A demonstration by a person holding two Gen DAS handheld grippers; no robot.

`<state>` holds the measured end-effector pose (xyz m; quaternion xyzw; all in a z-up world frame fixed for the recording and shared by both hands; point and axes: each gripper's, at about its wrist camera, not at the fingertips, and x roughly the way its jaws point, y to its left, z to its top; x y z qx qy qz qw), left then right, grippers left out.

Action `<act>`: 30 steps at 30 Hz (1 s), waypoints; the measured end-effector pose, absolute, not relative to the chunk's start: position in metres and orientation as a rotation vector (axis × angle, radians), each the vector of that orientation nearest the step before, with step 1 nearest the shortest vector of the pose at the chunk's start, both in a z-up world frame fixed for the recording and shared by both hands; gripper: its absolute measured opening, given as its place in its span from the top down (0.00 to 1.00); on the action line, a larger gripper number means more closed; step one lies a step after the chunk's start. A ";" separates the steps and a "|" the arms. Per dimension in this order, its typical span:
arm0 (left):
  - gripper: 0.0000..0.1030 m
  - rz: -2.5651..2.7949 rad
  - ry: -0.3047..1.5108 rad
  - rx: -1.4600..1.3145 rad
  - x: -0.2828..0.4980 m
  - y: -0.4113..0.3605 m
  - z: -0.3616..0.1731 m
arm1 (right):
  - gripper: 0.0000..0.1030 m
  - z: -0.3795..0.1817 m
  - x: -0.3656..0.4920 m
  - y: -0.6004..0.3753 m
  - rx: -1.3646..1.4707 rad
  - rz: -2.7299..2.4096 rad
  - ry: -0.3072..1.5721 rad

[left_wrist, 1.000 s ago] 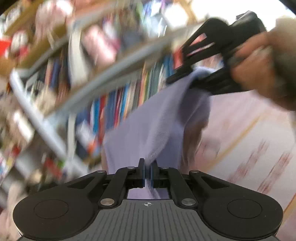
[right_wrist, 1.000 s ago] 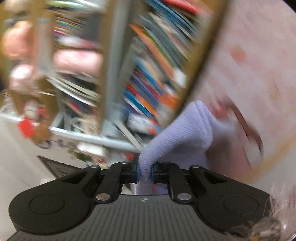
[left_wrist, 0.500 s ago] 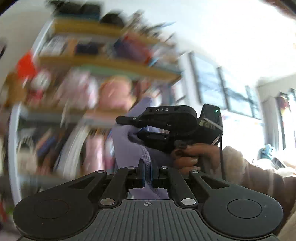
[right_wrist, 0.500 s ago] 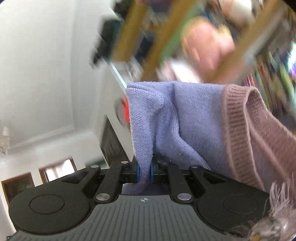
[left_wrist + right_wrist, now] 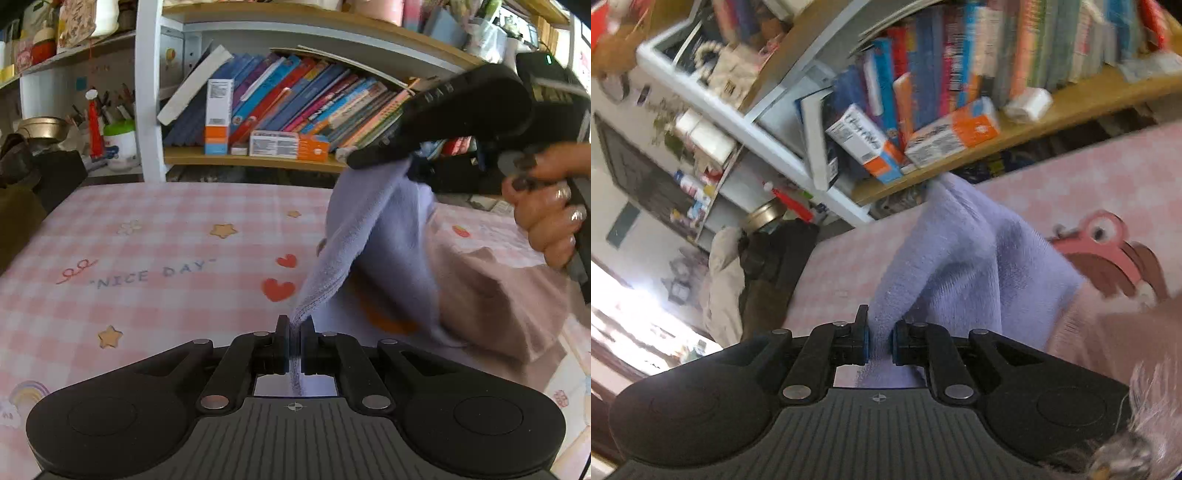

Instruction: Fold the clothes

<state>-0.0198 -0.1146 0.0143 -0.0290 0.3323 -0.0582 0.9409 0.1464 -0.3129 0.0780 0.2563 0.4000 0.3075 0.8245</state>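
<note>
One lavender and dusty-pink knit garment (image 5: pixel 388 236) draped over a pink checked tablecloth (image 5: pixel 147 258), two black grippers, left gripper (image 5: pixel 294 345) and right gripper (image 5: pixel 880 341), each pinching a lavender edge, one bookshelf (image 5: pixel 258 158) behind

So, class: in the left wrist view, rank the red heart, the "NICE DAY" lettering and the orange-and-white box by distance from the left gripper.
From the left gripper:
1. Red heart, just ahead, slightly left.
2. "NICE DAY" lettering, farther left on the cloth.
3. Orange-and-white box, lying on the shelf behind.
</note>
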 end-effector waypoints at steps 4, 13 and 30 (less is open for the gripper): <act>0.95 -0.085 0.702 -0.050 -0.007 -0.099 0.013 | 0.85 0.075 0.153 -0.283 0.444 0.674 0.853; 0.93 -0.031 0.756 -0.105 0.007 -0.076 0.004 | 0.47 0.048 0.110 -0.290 0.384 0.662 0.909; 0.88 -0.016 0.720 -0.038 -0.022 -0.117 0.023 | 0.46 0.033 0.013 -0.409 0.135 0.465 0.896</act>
